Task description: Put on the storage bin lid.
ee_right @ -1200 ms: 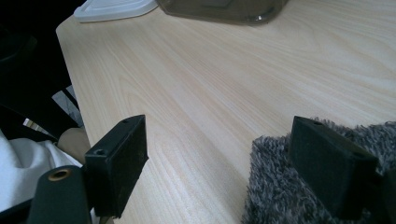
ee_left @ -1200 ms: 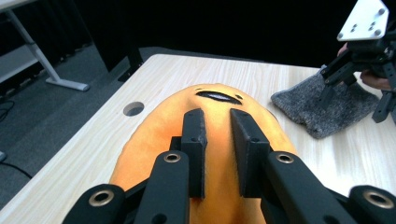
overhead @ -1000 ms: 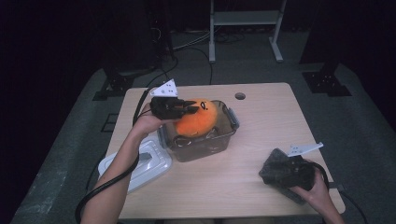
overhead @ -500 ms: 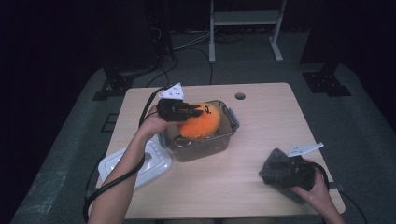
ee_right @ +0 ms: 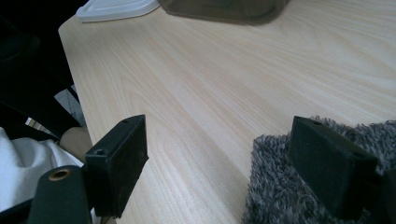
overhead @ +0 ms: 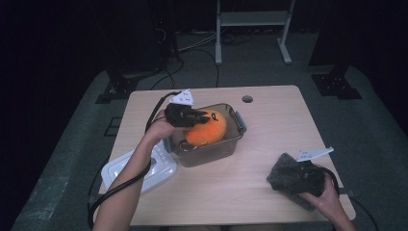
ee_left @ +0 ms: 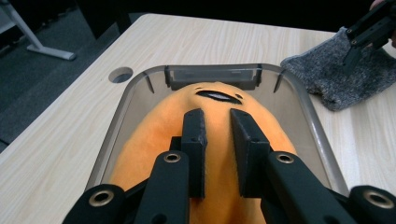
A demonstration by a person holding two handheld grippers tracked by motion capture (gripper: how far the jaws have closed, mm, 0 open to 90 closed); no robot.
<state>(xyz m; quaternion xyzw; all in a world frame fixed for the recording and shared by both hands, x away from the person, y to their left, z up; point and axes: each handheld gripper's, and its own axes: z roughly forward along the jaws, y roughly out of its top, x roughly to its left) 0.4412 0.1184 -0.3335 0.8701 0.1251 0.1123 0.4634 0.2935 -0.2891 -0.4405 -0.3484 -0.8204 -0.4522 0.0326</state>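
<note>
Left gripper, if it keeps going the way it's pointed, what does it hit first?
Most likely the orange plush toy right under the left gripper; its jaws stand slightly apart over it. Beyond that lies the far wall of the clear plastic bin. Whether they already touch the plush is unclear.

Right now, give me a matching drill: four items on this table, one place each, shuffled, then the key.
1. orange plush toy
2. white lid
3. grey fuzzy cloth
4. round hole

A. flat on the table's near-left part
B. far side of the tabletop, beyond the bin
C. inside the clear bin
D. under the right hand-held gripper

Pairs: 1-C, 2-A, 3-D, 4-B
</note>
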